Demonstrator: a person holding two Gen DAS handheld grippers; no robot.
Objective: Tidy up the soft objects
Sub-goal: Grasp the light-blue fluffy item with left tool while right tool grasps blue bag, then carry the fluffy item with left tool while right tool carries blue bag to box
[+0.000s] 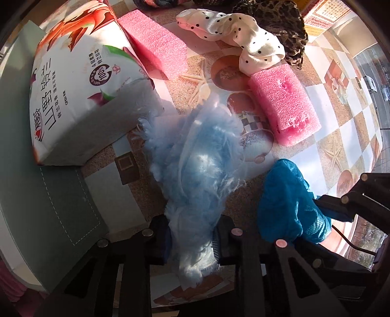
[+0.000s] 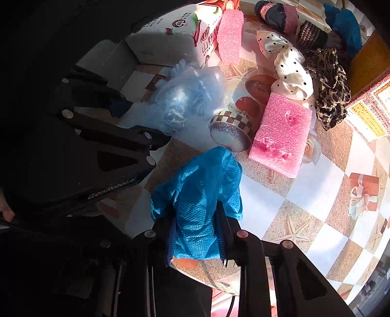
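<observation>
A pale blue fluffy bundle in a clear bag (image 1: 197, 156) lies on the patterned tablecloth (image 1: 341, 136). My left gripper (image 1: 190, 234) points down and is shut on its near end. In the right wrist view the same bundle (image 2: 185, 97) sits beside the left gripper (image 2: 143, 119). A bright blue crinkled cloth (image 2: 202, 185) is pinched between the pads of my right gripper (image 2: 195, 234). In the left wrist view that cloth (image 1: 287, 200) is just right of the bundle. Part of the right gripper's fingers (image 1: 341, 207) shows behind it.
Two pink foam blocks (image 1: 156, 41) (image 1: 282, 102), a white polka-dot cloth (image 1: 243, 31) and a leopard-print cloth (image 1: 280, 22) lie further back. A tissue pack (image 1: 82, 80) rests on a grey-green box (image 1: 48, 200) at the left. Dark rolled items (image 2: 275, 14) sit at the far edge.
</observation>
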